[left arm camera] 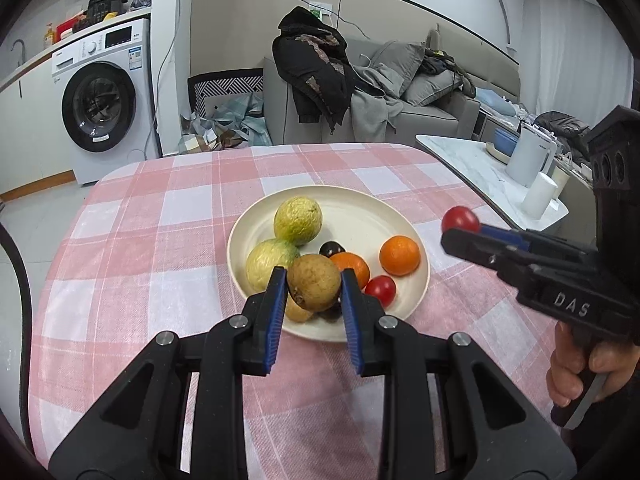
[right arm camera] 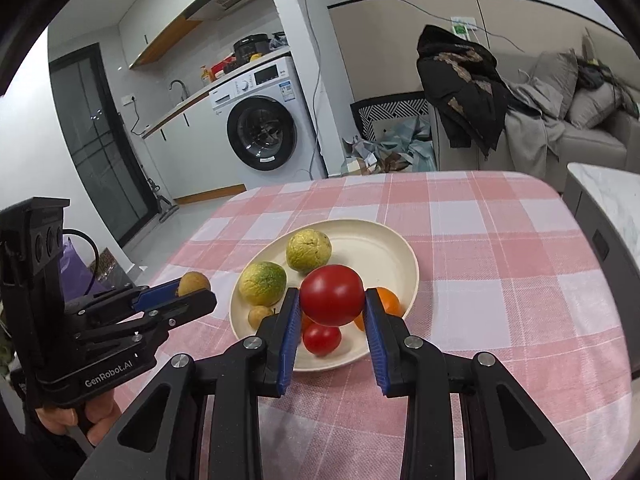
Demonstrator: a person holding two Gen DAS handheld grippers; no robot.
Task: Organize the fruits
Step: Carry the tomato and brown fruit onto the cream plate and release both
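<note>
A cream plate (left arm camera: 360,216) (right arm camera: 384,248) sits on a pink checked tablecloth. It holds two yellow-green fruits (left arm camera: 298,220) (right arm camera: 309,250), two oranges (left arm camera: 400,255), a red tomato (left arm camera: 381,289) (right arm camera: 321,339), a dark fruit (left arm camera: 331,248) and a small brown fruit (right arm camera: 259,316). My left gripper (left arm camera: 314,280) is shut on a brown round fruit (left arm camera: 314,282) (right arm camera: 194,283) above the plate's near edge. My right gripper (right arm camera: 332,300) is shut on a red tomato (right arm camera: 332,295) (left arm camera: 460,219) above the plate's near right side.
A white marble side table (left arm camera: 472,160) with a kettle (left arm camera: 528,156) and cups stands to the right. A grey sofa (left arm camera: 420,116) with clothes is behind the table. A washing machine (left arm camera: 104,100) stands far left. Checked cloth lies bare around the plate.
</note>
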